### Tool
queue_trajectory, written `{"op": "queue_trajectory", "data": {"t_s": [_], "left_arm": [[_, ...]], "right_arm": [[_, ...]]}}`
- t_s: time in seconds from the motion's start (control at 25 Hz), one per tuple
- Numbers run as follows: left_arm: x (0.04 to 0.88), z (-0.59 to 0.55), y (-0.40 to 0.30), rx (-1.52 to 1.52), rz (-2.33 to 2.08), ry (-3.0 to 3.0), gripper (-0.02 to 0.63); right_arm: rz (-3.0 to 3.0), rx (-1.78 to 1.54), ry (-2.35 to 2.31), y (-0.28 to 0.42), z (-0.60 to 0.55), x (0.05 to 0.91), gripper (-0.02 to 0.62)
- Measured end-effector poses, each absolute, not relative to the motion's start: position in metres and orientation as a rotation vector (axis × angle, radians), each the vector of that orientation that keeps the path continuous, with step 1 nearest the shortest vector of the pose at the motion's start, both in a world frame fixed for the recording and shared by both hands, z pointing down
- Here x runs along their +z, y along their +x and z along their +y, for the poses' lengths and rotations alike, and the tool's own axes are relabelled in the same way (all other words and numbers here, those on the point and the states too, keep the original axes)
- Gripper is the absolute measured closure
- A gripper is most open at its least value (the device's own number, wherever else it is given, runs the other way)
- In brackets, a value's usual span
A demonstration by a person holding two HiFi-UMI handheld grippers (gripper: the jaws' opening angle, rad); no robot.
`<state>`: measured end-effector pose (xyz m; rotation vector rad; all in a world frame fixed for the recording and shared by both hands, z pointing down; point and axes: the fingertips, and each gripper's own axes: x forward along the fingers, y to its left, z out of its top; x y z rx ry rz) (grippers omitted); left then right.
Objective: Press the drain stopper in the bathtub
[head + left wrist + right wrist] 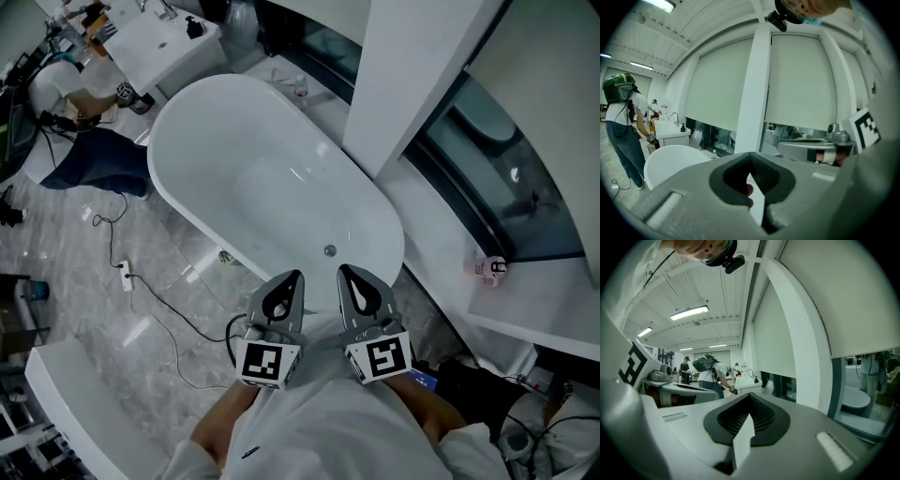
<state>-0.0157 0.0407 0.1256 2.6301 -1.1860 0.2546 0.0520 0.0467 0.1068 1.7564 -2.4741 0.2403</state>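
A white oval bathtub (216,131) stands on the marble floor in the head view. Its small round drain stopper (329,250) sits on the tub floor near the end closest to me. My left gripper (294,276) and right gripper (345,270) are held side by side just over the tub's near rim, short of the stopper and touching nothing. Both have their jaws together with nothing between them. The left gripper view shows its shut jaws (751,154), with the tub rim (670,157) to the left. The right gripper view shows its shut jaws (749,394), pointed out across the room.
A white pillar (412,84) and a window ledge (441,234) run along the tub's right side, with a small pink object (489,268) on the ledge. A washbasin (155,42) and a helmeted person (66,89) are at far left. A cable (141,281) trails over the floor.
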Motion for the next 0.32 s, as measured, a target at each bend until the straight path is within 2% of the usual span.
{"op": "queue_trajectory", "data": {"t_s": [0.32], "left_arm": [[0.1238, 0.0333, -0.0176, 0.234, -1.180, 2.633, 0.601]], "right_arm": [[-2.456, 0.246, 1.755, 0.0479, 0.0374, 0.1099, 0.601]]}}
